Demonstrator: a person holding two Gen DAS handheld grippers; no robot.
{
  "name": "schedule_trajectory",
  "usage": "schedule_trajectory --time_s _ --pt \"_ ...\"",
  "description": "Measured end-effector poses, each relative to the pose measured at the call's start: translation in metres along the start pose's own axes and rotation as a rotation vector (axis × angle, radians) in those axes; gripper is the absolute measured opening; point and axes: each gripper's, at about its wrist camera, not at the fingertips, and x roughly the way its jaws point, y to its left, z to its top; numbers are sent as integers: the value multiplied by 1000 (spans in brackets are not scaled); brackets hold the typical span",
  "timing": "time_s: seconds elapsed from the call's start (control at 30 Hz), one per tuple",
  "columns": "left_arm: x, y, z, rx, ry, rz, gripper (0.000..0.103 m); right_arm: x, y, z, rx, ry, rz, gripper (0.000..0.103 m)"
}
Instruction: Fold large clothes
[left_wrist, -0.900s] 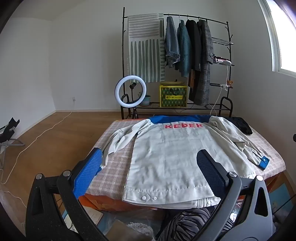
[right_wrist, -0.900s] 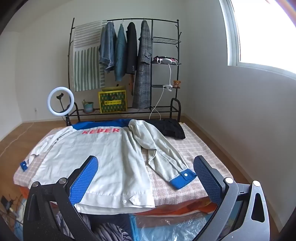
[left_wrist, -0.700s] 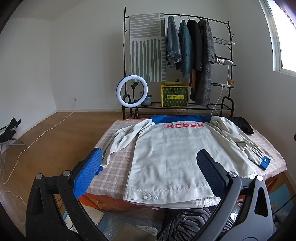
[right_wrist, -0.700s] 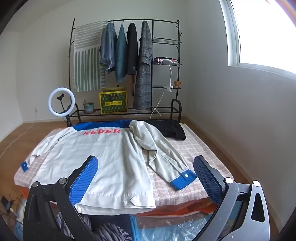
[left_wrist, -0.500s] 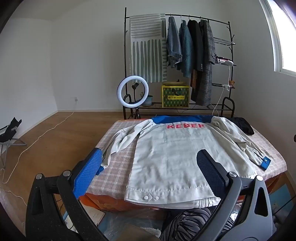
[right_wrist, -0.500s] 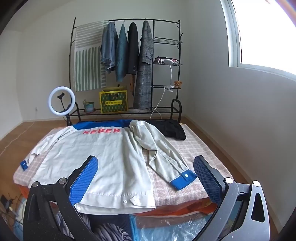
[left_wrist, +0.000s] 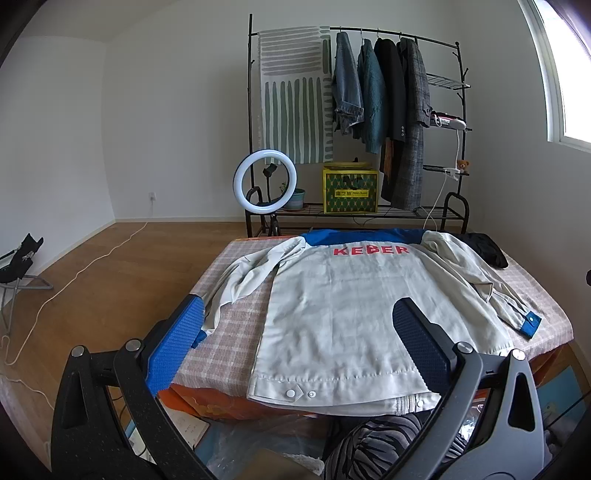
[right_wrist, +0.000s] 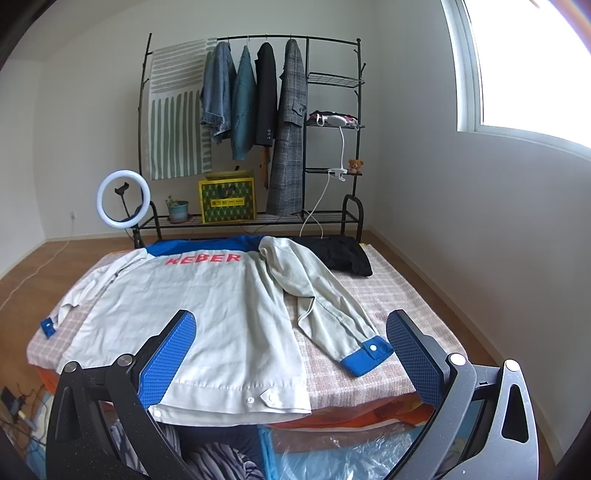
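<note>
Pale grey work jacket with blue collar and red KEBER lettering (left_wrist: 354, 306) spread back-up on checked bed cover (right_wrist: 388, 295), sleeves out sideways. Left gripper (left_wrist: 295, 347) and right gripper (right_wrist: 291, 356) hover at near edge, fingers wide apart, nothing between them.

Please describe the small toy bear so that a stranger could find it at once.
Look at the black clothes rack against the far wall, then its wire shelves on the right end. The toy bear sits on the middle shelf, the only small brown thing there, beside a white clip lamp.
</note>
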Motion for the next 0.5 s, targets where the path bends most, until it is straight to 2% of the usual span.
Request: schedule_trajectory --time_s 0.5 --pt "0 0 1 0 1 2 103 0 0 0 2 1 1 102"
